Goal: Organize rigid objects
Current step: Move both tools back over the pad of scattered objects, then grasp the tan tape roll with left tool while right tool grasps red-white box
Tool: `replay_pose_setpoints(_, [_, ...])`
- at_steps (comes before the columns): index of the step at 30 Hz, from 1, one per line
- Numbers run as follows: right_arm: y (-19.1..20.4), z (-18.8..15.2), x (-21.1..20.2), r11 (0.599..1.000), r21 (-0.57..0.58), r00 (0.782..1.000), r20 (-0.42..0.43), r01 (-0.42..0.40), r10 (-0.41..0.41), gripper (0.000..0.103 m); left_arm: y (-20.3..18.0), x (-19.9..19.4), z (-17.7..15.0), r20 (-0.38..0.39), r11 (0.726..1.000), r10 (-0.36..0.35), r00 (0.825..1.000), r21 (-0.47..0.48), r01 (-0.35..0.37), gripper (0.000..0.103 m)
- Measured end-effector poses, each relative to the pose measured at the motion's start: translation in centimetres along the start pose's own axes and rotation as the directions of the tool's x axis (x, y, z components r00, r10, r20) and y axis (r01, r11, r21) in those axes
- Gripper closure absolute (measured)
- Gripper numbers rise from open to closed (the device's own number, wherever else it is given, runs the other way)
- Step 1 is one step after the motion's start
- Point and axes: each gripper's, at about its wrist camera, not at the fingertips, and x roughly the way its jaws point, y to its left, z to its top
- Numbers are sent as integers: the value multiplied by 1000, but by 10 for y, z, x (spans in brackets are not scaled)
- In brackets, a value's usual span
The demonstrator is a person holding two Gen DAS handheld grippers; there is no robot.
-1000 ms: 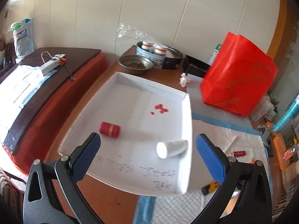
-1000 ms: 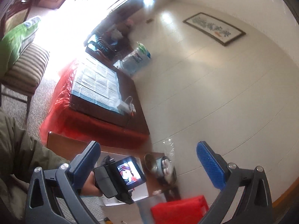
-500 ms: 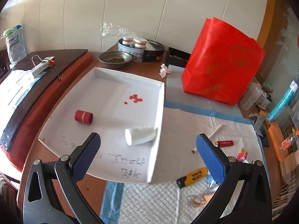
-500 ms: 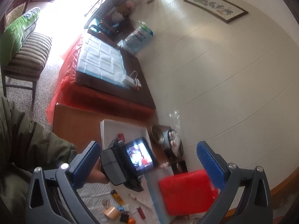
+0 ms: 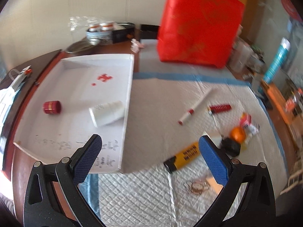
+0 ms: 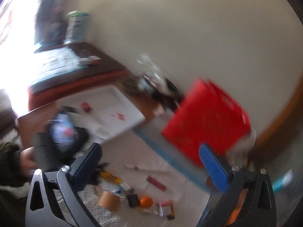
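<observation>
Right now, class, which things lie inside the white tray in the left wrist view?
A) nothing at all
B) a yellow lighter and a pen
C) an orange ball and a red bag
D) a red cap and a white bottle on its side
D: the red cap and the tipped white bottle lie inside the white tray; the other small items sit outside it on the quilted mat.

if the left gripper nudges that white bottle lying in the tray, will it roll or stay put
The white bottle lies on its side, so it would probably roll across the flat floor of the white tray. It sits close to the tray's right wall, which would likely stop it that way. It looks like light plastic, so a gentle push should move it; its contents cannot be seen.
</observation>
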Motion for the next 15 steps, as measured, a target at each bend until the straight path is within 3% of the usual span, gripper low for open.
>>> replay_pose_setpoints(2, [-44,-36,22,984,177,999,-39,5,2,0,-6,4,-5,-12,999,-24,1000,35,24,0])
replay_pose_setpoints(5, [-79,-90,31,936,352,999,-24,-22,32,0,-15,10,-15,-42,995,-49,998,89,52,0])
replay_pose_setpoints(8, [-96,-156,39,860,502,995,21,-95,98,0,-26,9,-23,-72,984,-113,991,129,121,0])
replay_pose_setpoints(10, [-101,-185,48,830,550,994,9,-94,106,0,-42,6,-27,-80,968,-155,985,185,167,0])
replay_pose_setpoints(15, [-97,-232,56,824,565,995,-48,-44,86,0,-90,2,-38,-80,898,-206,975,380,220,0])
